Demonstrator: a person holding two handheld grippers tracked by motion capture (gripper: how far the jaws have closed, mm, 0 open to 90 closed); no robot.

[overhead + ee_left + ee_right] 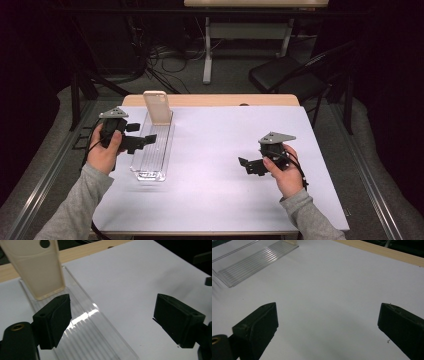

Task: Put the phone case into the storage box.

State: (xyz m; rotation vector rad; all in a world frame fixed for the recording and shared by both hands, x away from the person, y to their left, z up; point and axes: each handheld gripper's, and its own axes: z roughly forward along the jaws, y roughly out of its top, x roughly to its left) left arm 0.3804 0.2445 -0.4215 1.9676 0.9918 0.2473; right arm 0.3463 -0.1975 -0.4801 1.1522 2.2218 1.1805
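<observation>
Left gripper: your fingers spread apart, empty.
Clear tray: under your left fingers.
Beige case: upright just beyond them.
Right gripper: fingers apart over bare surface.

Two hand-held grippers, black-bodied, each topped by a grey three-cornered plate: left gripper at centre left of the high view, right gripper at centre right. Blocky matt-black jaw pads with small screw holes; brass insert at lower left. Black trailing cables. Grey knit sleeves.
</observation>
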